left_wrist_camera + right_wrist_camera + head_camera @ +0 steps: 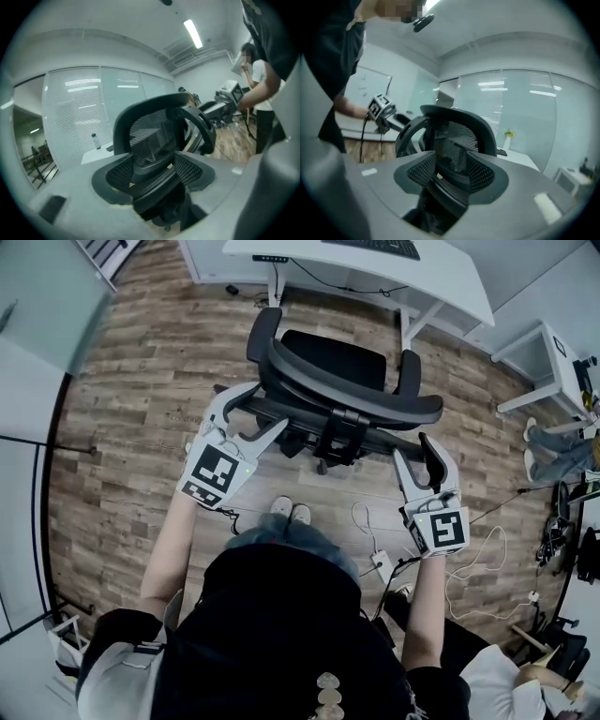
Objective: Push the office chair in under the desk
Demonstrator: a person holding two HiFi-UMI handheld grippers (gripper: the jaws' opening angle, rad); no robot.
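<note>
Black and mesh-backed, the office chair (330, 360) stands on the wood-plank floor (141, 418) right in front of you. Its seat faces the white desk (455, 282) and its backrest (361, 395) is turned toward you. The seat's front edge sits close to the desk but is not under it. The backrest's long axis runs across your view, dipping slightly to the right. Your left gripper (251, 418) is at the backrest's left end and your right gripper (414, 448) is at its right end. Both tongs are released, jaws spread and clenched on nothing. Whether they touch the frame isn't clear.
</note>
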